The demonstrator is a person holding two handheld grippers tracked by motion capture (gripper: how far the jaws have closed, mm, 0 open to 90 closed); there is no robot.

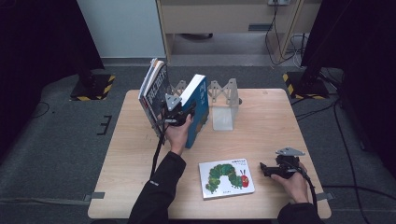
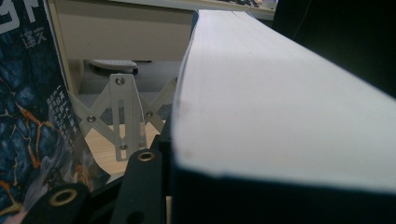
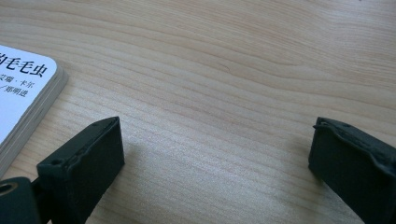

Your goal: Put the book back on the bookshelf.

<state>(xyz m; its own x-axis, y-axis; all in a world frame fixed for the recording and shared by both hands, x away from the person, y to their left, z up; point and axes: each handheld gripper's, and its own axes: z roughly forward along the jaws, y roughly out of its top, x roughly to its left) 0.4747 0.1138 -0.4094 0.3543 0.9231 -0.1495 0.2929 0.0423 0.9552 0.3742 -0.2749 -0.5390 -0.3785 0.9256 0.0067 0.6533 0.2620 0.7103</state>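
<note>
Gripping the blue book [image 1: 198, 109] with my left claw [image 1: 180, 112]; my right claw [image 3: 215, 154] gapes wide, empty, caterpillar book [image 3: 21, 98] beside it.

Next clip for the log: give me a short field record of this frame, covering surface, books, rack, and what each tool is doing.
surface: wooden table
left tool: at the blue book, which stands tilted; grip unclear
right tool: open over bare wood, holding nothing
dark-cover book: upright, leaning, left of the blue one
picture book: lying flat, caterpillar cover up, left of the right tool
rack: pale expanding book rack at the table's far side
</note>
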